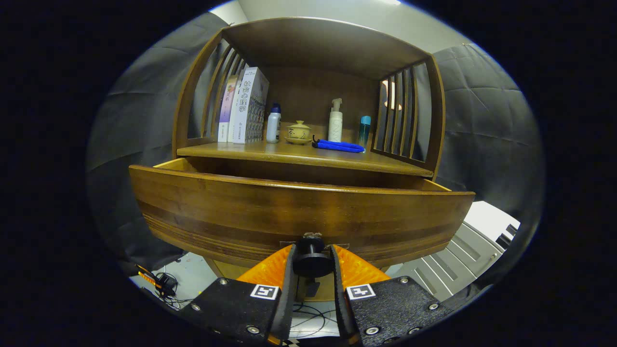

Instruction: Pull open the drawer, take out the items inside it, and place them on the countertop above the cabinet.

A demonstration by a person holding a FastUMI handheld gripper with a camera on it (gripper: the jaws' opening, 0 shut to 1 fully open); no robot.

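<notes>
Tongs [312, 262] closed onto the small round black drawer knob [312, 260], both fingers pressing its sides. Knob sits low on the front of the wide curved brown wooden drawer [299, 212], which is pulled out from the cabinet; drawer interior is hidden behind the front panel, contents can't be seen. Above it, the wooden table [299, 153] carries upright books [243, 107] at one end, then a white bottle with blue cap [273, 124], a small beige lidded ceramic pot [299, 131], a folded blue cloth-like item [338, 145], a white pump bottle [335, 121], and a teal bottle [364, 128]. Loose black cables [166, 289] on the floor below.
</notes>
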